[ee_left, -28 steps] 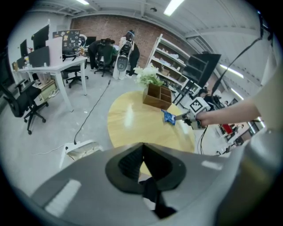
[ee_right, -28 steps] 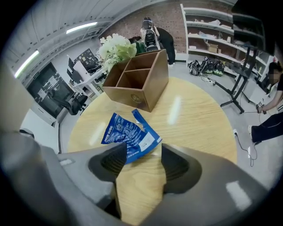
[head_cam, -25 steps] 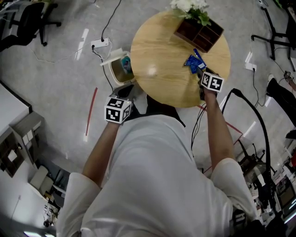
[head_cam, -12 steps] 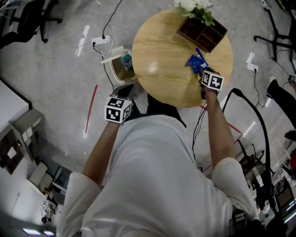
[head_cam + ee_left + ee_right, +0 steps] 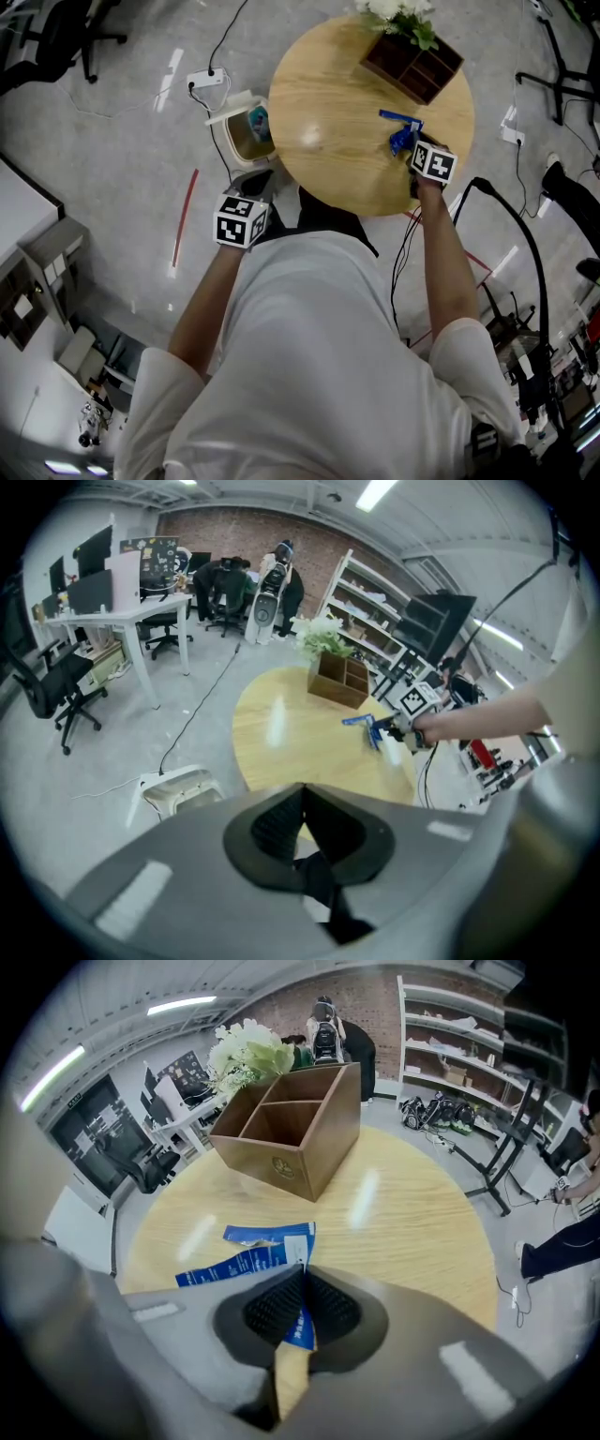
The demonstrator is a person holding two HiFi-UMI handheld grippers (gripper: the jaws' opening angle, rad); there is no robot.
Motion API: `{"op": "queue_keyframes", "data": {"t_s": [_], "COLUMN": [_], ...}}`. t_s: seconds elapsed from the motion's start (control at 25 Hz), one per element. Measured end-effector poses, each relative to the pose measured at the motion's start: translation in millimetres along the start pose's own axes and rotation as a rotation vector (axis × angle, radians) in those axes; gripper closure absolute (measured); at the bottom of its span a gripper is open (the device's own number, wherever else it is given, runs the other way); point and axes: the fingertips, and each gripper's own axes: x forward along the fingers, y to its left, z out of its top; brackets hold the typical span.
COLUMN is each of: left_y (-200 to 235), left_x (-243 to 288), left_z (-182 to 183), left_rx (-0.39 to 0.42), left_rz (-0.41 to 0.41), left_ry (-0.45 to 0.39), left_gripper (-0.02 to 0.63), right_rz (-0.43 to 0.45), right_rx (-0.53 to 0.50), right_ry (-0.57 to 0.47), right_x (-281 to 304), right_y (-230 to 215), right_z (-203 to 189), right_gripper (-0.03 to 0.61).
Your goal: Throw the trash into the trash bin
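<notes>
A torn blue wrapper (image 5: 401, 131) lies near the right edge of the round wooden table (image 5: 328, 141). My right gripper (image 5: 412, 148) is shut on its near end. In the right gripper view the blue wrapper (image 5: 253, 1255) is pinched between the pads (image 5: 277, 1305), with the rest spread on the table ahead. My left gripper (image 5: 258, 185) hangs off the table's left front edge, over the floor, shut with nothing in it (image 5: 302, 794). The small white trash bin (image 5: 242, 131) stands open on the floor left of the table, with some trash inside.
A brown wooden box (image 5: 412, 66) with white flowers (image 5: 394, 11) sits at the table's far edge. A power strip and cables (image 5: 208, 80) lie on the floor behind the bin. Office chairs, desks and people stand farther off (image 5: 234, 583).
The right gripper's jaws closed onto the blue wrapper, and the wrapper shifted and stretched out a little. The left gripper stayed where it was.
</notes>
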Motion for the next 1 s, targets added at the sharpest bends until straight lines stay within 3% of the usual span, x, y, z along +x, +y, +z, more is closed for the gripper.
{"op": "queue_keyframes", "data": {"t_s": [1.0], "left_y": [3.9], "left_x": [-23.1], "left_z": [4.6], "left_rx": [0.025], "left_rz": [0.001], "left_ry": [-0.056], "left_gripper": [0.611], "right_rz": [0.043], "right_rx": [0.024], "right_ry": [-0.098], "right_x": [-44.0], "right_y": [27.5], "right_z": [4.6], "right_gripper": [0.577]}}
